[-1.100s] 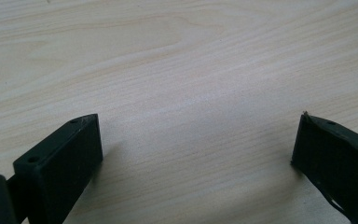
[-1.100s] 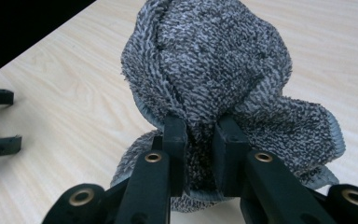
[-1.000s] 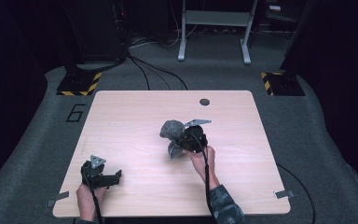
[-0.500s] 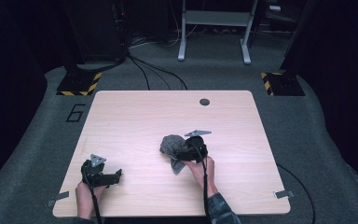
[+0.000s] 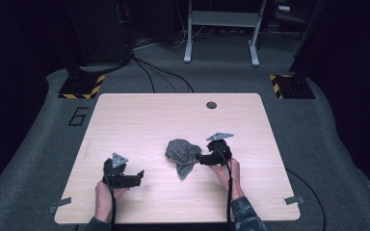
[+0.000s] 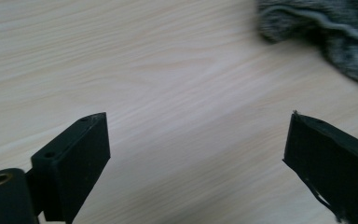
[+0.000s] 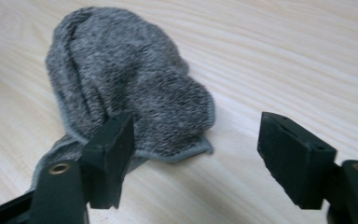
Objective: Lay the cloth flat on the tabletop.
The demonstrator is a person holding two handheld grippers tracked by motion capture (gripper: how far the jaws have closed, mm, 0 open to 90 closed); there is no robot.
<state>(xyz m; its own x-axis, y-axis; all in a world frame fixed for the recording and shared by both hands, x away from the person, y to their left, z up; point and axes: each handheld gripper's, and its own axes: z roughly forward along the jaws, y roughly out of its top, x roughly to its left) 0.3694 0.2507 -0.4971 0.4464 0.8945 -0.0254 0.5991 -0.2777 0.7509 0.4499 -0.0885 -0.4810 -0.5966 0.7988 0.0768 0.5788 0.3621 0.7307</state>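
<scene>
Your grey cloth lies in a crumpled heap just below the middle of the high view, bunched rather than spread, with one corner trailing toward the bottom of the frame. Nothing about it reads as folded or laid flat yet, so the real work on it looks mostly still ahead.

Your right gripper sits right at the cloth's right edge. In the right gripper view its jaws stand apart with the cloth in front of them: the left jaw rests at or over the hemmed edge, the right jaw over bare table, and neither presses fabric. Those jaws have just been opening, and the cloth lies free on the table, so treat this as a release, not a hold.

Your left gripper is at the lower left of the high view, well apart from the cloth. Its jaws have just closed a little, yet they stand wide with only wood grain between them; the cloth peeks in at the upper right of its view.

The only writing is a large "6" on the floor left of the table. I see no brand or label on the cloth.
</scene>
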